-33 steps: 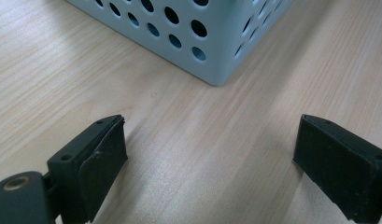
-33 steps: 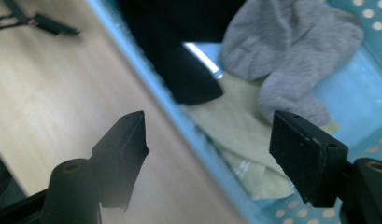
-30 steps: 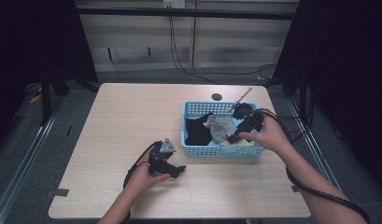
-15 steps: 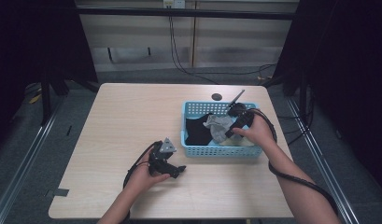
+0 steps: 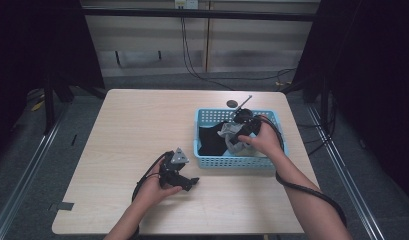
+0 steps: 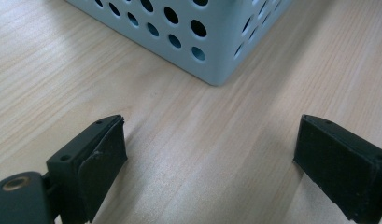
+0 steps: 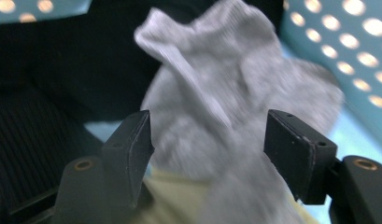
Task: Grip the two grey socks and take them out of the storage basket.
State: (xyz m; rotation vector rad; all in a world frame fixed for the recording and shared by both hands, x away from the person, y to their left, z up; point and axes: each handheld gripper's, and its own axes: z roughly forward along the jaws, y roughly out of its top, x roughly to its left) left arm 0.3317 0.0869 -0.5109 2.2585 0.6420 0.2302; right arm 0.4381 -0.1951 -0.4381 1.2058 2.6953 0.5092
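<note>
Reaching into the blue basket [image 5: 208, 150], right tool [image 7: 207, 154] has jaws apart, just opening slightly, straddling the grey sock [image 7: 235, 107] unpinched; next likely: close on it, lift; left tool [image 6: 207, 163] open, idle beside basket on table [image 6: 188, 140].

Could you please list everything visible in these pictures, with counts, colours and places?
Perforated light blue plastic basket: one, right half of the table.
Crumpled grey knit sock: one, in the basket, between the right gripper's jaws.
Black ribbed fabric: at least one piece, left part of the basket.
Pale yellow fabric: one, under the sock.
Small dark round disc: one, on the table behind the basket.
Light wooden table: one, centre.
Left gripper: black, jaws open above bare table near the basket's corner.
Right gripper: black, inside the basket, jaws apart around the sock.
</note>
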